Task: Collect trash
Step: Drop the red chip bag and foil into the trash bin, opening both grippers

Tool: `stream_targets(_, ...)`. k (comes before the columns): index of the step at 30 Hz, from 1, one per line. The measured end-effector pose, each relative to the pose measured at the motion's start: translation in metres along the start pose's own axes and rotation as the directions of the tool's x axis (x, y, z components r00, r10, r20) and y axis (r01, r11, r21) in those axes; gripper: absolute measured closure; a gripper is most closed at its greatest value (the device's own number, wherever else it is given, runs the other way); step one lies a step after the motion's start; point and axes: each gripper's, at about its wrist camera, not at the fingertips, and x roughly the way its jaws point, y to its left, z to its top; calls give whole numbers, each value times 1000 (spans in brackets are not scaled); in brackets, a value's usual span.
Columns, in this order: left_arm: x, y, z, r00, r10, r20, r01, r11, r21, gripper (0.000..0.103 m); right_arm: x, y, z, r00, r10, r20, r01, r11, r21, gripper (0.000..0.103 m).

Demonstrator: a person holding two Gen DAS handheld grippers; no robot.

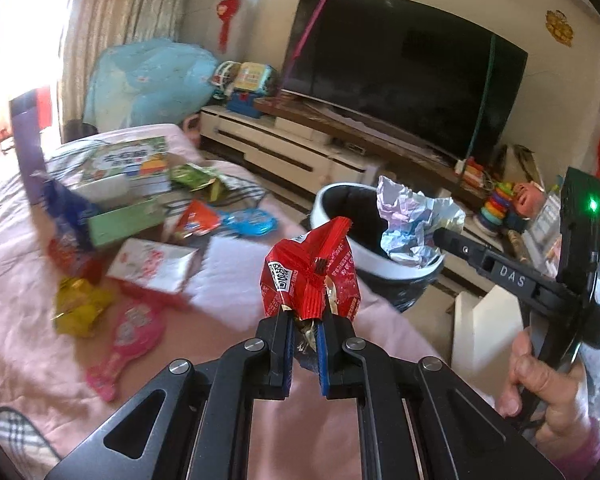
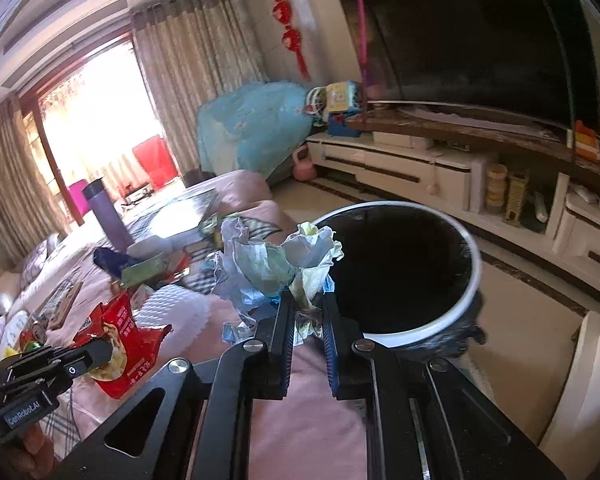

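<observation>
1. The left claw (image 1: 305,322) is pinching a red snack wrapper (image 1: 312,272) by its lower end. The pads press on the crumpled foil at the base.
2. The red snack wrapper stands roughly upright in the grip. Its long axis runs from the pads upward, and its crimped end points up and slightly right, toward the trash bin (image 1: 342,216).
3. The wrapper is held in the air above the near edge of the pink-covered surface (image 1: 228,276), just short of the bin's white rim.
4. The right claw (image 2: 309,312) is pinching a crumpled paper ball (image 2: 276,264). The paper bulges out above the pads with no clear long axis; its loose folds spread up and to both sides.
5. The paper ball is held at the left side of the bin's rim, partly over the dark opening. Whether it touches the rim cannot be told.
6. The trash bin stands on the floor off the far edge of the pink-covered surface, opening upward, black inside.
7. Other litter lies on the pink-covered surface: a yellow wrapper (image 1: 80,310), a pink packet (image 1: 130,330), a white packet (image 1: 156,266) and a green box (image 1: 126,222), all apart from both claws.
8. A hand (image 1: 540,392) grips the right claw's handle.
</observation>
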Motion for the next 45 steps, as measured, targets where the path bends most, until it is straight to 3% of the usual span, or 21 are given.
stream_targets(9,62,-21,42,999,-37,-12,38,997,61,95,-1,-44,16,998,-61,8,61,997,41,90)
stream_targets(25,170,-56,90,995,-45,-90,51,997,59,94,36,-85,29,994,-97,-54,100,993,54,89)
stream_targets(27,181,-59,92,994,-44,-99,50,997,61,85,43,-88,30,993,-92,-68,96,994,58,85)
stream_targets(29,185,-60,95,994,-31,-103,37,998,57,64,46,-88,29,993,-91,-76,96,994,60,85)
stream_targets(31,186,-61,96,995,-28,-93,33,998,53,56,50,-91,29,992,-89,-88,95,993,65,72)
stream_targets(33,185,-62,95,996,-16,-89,21,998,56,51,50,-94,29,993,-82,-86,89,993,75,52)
stream_targets(38,163,-58,83,997,-11,-74,13,999,31,39,44,-92,27,995,-68,-75,75,993,90,47)
stream_targets(45,117,-43,50,999,-14,-39,13,1000,-25,34,24,-79,21,999,-28,-31,31,993,115,15)
